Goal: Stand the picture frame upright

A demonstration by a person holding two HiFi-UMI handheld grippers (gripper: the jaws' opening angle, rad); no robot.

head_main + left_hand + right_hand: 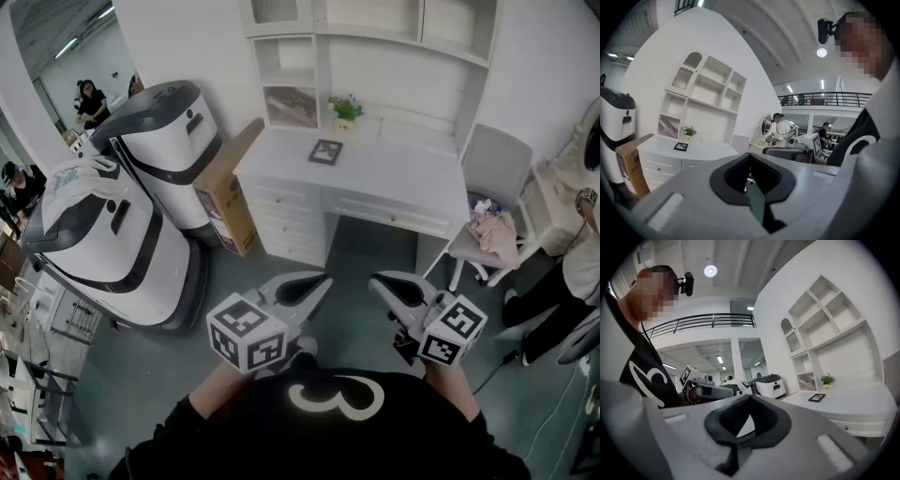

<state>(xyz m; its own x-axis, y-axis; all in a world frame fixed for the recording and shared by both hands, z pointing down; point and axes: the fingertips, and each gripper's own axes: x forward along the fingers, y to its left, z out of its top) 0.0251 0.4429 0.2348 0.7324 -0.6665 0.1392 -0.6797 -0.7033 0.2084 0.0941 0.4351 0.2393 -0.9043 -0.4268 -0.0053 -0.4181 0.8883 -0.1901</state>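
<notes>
Nothing of the task appears done yet. The white table (394,173), with its tall shelf unit at the back, stands well ahead of the person across a stretch of grey floor. On it the small black picture frame (326,151) seems to lie flat on its back, face up, near the table's rear left part and just in front of a little green potted plant (345,110). Both gripper views show the frame the same way, low and flat on the tabletop (680,146) (816,398). The approach, the grasp and the tipping up onto its edge are all left to do.

To the left of the table are two large white-and-black rounded machines (112,239) and a brown cardboard box (228,192) leaning beside the drawers. To the right a pale grey chair (495,178) carries a heap of pinkish cloth.

The person holds both tools close to the body, at about waist height, well apart from the table and touching nothing. The left gripper (319,281) points forward and slightly right, and the right gripper (378,280) points forward and slightly left. The two tips therefore lean towards each other with a gap between them, and each marker cube sits nearest the person. In each gripper's own view the fingers are pressed together, with nothing between them (750,157) (750,397). I judge this a ready pose before the reach.
</notes>
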